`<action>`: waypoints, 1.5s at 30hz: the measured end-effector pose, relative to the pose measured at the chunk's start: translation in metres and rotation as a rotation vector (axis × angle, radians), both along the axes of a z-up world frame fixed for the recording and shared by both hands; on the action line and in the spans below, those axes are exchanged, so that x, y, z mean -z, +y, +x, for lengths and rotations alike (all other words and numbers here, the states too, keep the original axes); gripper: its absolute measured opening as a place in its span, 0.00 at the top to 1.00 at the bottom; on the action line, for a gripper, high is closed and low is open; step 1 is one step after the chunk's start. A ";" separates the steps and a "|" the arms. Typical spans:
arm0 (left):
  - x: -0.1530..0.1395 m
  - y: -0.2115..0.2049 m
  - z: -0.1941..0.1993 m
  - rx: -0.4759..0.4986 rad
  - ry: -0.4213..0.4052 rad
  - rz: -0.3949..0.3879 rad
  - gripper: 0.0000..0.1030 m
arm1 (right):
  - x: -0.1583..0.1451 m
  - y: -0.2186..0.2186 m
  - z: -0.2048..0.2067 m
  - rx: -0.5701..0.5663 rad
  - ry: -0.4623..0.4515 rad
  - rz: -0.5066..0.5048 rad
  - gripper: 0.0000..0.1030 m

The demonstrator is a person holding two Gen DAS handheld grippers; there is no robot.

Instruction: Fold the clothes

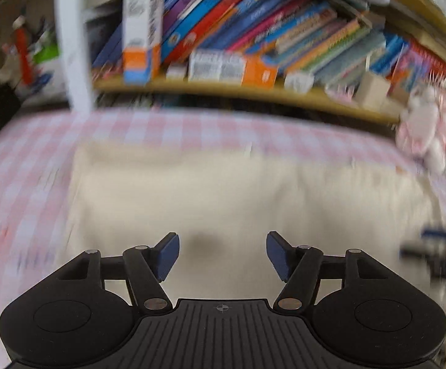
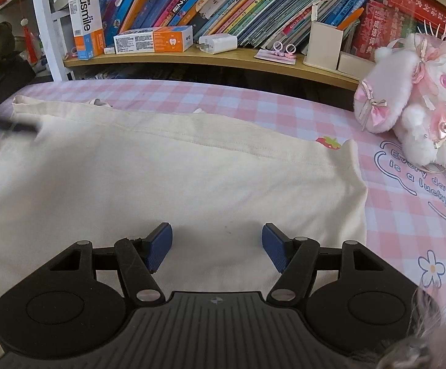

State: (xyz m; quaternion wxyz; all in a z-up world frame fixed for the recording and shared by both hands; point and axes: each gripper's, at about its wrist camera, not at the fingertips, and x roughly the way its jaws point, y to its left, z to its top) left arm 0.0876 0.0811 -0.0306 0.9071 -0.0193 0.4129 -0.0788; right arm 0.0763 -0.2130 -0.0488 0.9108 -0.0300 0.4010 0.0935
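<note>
While both hands hover over the bed, a cream garment [image 2: 167, 166] lies spread flat across a pink-and-white checked sheet [image 2: 407, 240], filling most of the surface from about nine o'clock through to three. The right gripper [image 2: 217, 246] hangs low over the cloth at six o'clock, its blue pads [image 2: 161, 246] parted with only bare fabric showing in the gap, gripping nothing. The left gripper [image 1: 223, 255] is likewise spread and empty above the same garment [image 1: 223, 190]; its view is smeared with blur, so finer detail of the cloth there cannot be told. From the right wrist, a hem seam runs across the garment from ten o'clock toward two, and a small strawberry print [image 2: 329, 142] on the sheet peeks out just past the cloth's far right corner. At two o'clock a fluffy white and pink plush toy [image 2: 413, 104] sits on the sheet, beside printed lettering and a white flower motif [image 2: 431, 267] at four o'clock. Behind the bed, at twelve o'clock, a wooden shelf [image 2: 223, 61] carries a leaning row of colourful books [image 2: 253, 3], a standing white and orange box [image 2: 88, 24] at eleven, a second box lying flat [image 2: 152, 40] next to it, a white charger plug [image 2: 218, 43], and a cream pen holder [image 2: 326, 44] toward one. A white upright post [image 2: 43, 24] stands at the shelf's left end. At nine o'clock in the right wrist view, a dark blurred streak [image 2: 8, 126] crosses the garment's edge; what it is cannot be made out.
</note>
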 end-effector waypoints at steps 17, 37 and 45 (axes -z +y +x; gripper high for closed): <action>-0.002 0.056 -0.081 -0.239 0.026 0.090 0.24 | -0.012 -0.058 0.067 0.277 -0.027 0.025 0.41; -0.004 0.108 -0.124 -0.459 0.141 -0.127 0.22 | -0.027 -0.114 -0.148 0.336 0.182 0.358 0.41; 0.012 0.143 -0.145 -0.644 0.196 -0.537 0.25 | -0.010 -0.126 -0.163 0.476 0.326 0.666 0.55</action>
